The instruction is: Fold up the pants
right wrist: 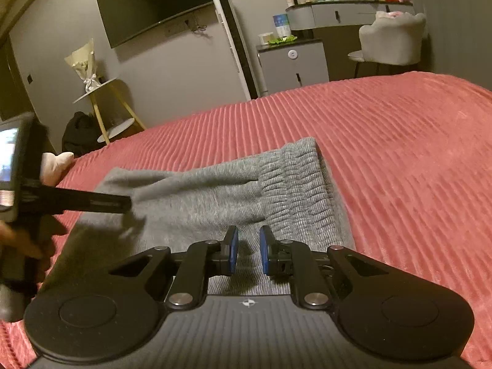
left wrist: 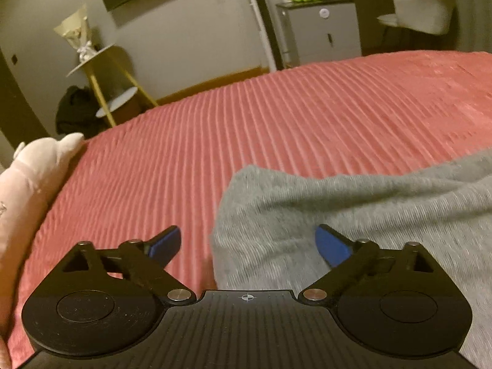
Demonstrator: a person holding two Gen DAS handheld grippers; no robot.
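Grey knit pants [right wrist: 233,190] lie folded on the red ribbed bedspread [right wrist: 384,153], the elastic waistband [right wrist: 298,172] at the far right end. My right gripper [right wrist: 248,250] hovers over the near edge of the pants, its blue pads a narrow gap apart with nothing between them. My left gripper [left wrist: 247,243] is wide open above the left edge of the pants [left wrist: 353,212]. It also shows in the right wrist view [right wrist: 123,204], reaching in from the left over the pants.
A pink plush toy [left wrist: 30,184] lies at the bed's left edge. Past the bed stand a yellow-legged side table [left wrist: 101,70], a grey cabinet [left wrist: 323,33], a white chair [left wrist: 421,6] and a wall TV [right wrist: 153,9].
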